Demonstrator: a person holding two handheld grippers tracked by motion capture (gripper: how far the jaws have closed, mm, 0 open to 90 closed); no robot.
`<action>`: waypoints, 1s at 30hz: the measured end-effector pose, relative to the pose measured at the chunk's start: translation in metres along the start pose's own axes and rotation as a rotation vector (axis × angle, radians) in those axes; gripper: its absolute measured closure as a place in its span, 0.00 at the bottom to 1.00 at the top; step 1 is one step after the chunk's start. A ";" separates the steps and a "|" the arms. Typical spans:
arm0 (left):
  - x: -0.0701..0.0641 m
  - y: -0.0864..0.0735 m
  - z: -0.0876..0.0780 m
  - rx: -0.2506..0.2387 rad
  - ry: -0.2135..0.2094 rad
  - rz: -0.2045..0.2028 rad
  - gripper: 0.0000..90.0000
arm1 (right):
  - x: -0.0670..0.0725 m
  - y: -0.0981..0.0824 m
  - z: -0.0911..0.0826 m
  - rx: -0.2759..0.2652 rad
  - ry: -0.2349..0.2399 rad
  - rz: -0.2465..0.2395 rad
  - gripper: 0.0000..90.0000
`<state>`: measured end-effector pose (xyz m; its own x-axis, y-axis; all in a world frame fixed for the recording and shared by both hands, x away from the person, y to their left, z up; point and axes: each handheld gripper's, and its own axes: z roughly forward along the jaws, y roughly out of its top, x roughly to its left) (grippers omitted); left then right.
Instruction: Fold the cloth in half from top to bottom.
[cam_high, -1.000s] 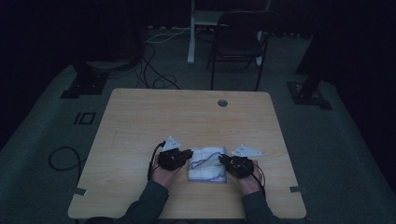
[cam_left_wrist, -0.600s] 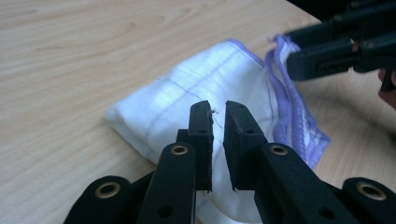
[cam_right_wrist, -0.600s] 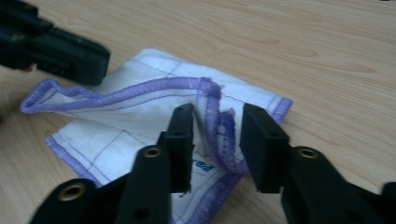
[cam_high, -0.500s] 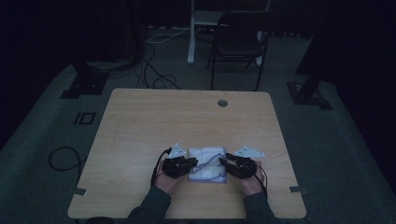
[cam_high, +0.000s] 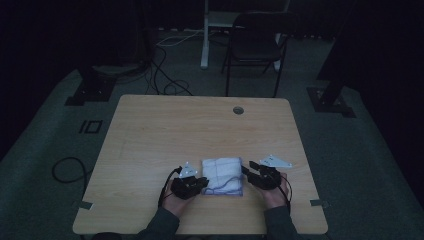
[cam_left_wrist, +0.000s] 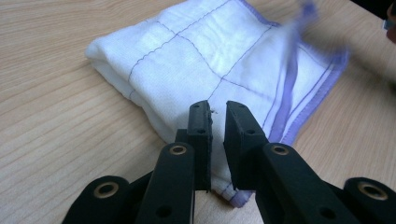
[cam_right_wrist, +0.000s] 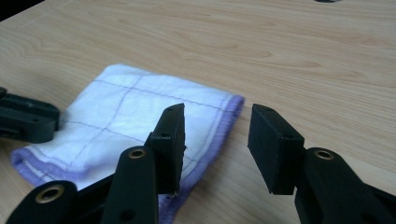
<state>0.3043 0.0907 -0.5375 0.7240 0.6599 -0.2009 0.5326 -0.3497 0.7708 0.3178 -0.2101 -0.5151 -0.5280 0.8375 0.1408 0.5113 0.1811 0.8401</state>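
At the left edge of the folded white cloth (cam_high: 223, 175) the left gripper (cam_high: 200, 184) has its jaws drawn nearly together, a thin gap between them – whether they nip the hem I cannot tell. The cloth (purple-edged, faint grid lines) lies flat on the wooden table (cam_high: 200, 130), near the front edge between both hands. At its right edge the right gripper (cam_high: 248, 170) has just been opening – jaws spread, one over the hem, nothing pinched.

Dim recording studio or lab set-up, not a home. Pale wooden bench (cam_high: 200, 130) with cable port (cam_high: 238, 110), standing alone on grey carpeted floor (cam_high: 350, 165). Black curtains all round. Dark stand bases (cam_high: 92, 90) at both sides, loose cables (cam_high: 167, 65) on the floor, black folding chair (cam_high: 255, 45) and white desk leg (cam_high: 204, 35) behind.
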 end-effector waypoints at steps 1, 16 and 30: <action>0.000 0.000 0.000 0.000 0.000 0.000 0.90 | 0.000 0.000 0.000 0.000 0.000 0.000 0.63; 0.022 0.000 -0.016 -0.009 0.147 0.029 0.71 | -0.024 -0.013 0.013 0.059 -0.122 0.022 0.63; 0.051 -0.009 -0.021 0.044 0.295 -0.076 0.60 | -0.036 -0.016 0.015 0.066 -0.145 0.068 0.62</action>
<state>0.3271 0.1410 -0.5419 0.5268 0.8473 -0.0677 0.6032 -0.3165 0.7322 0.3388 -0.2353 -0.5409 -0.3895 0.9138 0.1154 0.5887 0.1506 0.7942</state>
